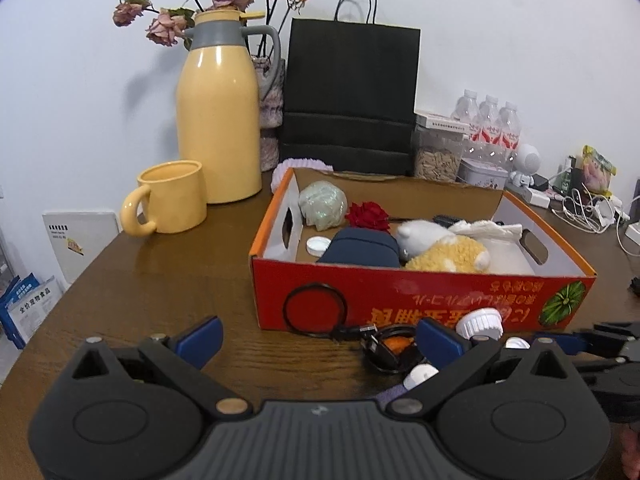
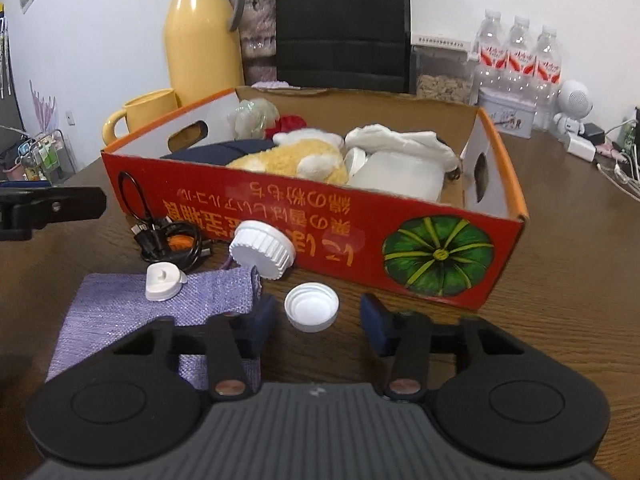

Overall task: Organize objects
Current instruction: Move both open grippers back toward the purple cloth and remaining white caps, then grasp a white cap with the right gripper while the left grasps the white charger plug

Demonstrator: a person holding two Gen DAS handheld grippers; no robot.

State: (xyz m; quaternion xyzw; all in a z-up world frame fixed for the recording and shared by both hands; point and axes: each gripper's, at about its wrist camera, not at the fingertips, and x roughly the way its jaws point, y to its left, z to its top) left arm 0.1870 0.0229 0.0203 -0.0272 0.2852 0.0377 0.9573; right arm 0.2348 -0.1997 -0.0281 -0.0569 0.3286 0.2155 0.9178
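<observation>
Right gripper [image 2: 318, 322] fingers spread either side of the small white plastic bottle cap [image 2: 311, 306] on the brown wooden desk [image 2: 560, 280], lower centre, not touching. Left gripper [image 1: 320, 338] fingers spread wide, empty. Red cardboard box [image 2: 320, 216] just behind.

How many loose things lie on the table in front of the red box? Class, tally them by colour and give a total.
White: 3 (ribbed cap, flat cap, flip-top cap)
Black: 1 (cable bundle)
Purple: 1 (cloth)
Total: 5
</observation>
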